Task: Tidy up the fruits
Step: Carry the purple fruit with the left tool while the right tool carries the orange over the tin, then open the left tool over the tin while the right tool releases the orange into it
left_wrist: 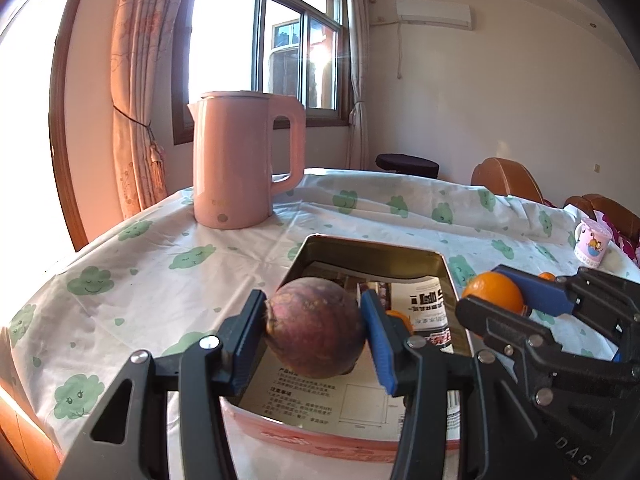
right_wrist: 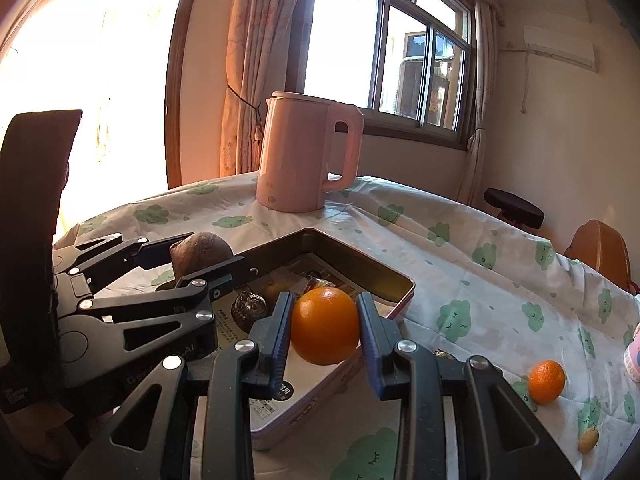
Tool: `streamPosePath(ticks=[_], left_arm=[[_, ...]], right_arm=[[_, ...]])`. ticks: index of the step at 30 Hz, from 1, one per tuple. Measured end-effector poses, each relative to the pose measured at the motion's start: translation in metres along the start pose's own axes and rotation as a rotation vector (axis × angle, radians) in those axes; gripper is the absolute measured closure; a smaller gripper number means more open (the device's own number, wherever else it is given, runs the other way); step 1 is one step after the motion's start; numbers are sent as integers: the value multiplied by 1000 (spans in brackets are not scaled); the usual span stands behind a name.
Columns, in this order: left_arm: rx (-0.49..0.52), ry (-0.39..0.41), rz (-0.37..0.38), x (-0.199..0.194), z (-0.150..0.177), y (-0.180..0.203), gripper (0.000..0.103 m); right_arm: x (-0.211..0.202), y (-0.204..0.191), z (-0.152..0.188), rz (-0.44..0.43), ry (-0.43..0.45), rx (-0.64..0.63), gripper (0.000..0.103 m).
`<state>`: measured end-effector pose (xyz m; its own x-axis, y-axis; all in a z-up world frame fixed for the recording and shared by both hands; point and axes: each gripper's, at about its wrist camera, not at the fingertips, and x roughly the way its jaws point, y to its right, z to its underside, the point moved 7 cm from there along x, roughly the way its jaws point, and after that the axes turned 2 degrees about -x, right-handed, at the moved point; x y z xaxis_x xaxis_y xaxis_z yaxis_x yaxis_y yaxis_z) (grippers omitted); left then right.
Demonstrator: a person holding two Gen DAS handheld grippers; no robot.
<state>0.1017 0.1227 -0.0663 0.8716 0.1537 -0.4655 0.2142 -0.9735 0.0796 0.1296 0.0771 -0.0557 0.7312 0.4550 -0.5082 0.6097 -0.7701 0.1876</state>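
My left gripper [left_wrist: 316,328] is shut on a round purple-brown fruit [left_wrist: 316,326] and holds it above the near end of an open metal tin [left_wrist: 372,246] lined with printed paper. My right gripper [right_wrist: 325,326] is shut on an orange [right_wrist: 325,325] over the tin's [right_wrist: 394,280] near right side. In the left wrist view the right gripper [left_wrist: 496,298] comes in from the right with the orange [left_wrist: 493,291]. In the right wrist view the left gripper [right_wrist: 200,256] and its brown fruit [right_wrist: 200,254] are at the left. A dark wrinkled fruit [right_wrist: 250,309] lies inside the tin.
A pink kettle [left_wrist: 240,160] stands on the cloud-print tablecloth [left_wrist: 132,264] behind the tin. A second orange [right_wrist: 546,376] and a small yellowish fruit [right_wrist: 588,439] lie on the cloth at the right. A pink cup [left_wrist: 591,242] sits near the right edge. Chairs [left_wrist: 506,180] stand beyond the table.
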Motion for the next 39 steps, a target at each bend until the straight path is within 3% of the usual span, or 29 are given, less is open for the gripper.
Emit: streamPosePath(ticks=[33,35,37,39], left_arm=[[-2,-74,-32,19,15,-11,52],[-1,-72,-35,19,15,-11,50],[-7,-68,-36,18,15,-13,37],[-18,-51,-45,15,13,-16,27]], right_arm=[[30,-11,17,-50,-99,5,68],[31,-10,18,-55,-103,12,67],[29,-8,18,-50,-98,22,65],[26,-3,18,-47,-89,39,56]])
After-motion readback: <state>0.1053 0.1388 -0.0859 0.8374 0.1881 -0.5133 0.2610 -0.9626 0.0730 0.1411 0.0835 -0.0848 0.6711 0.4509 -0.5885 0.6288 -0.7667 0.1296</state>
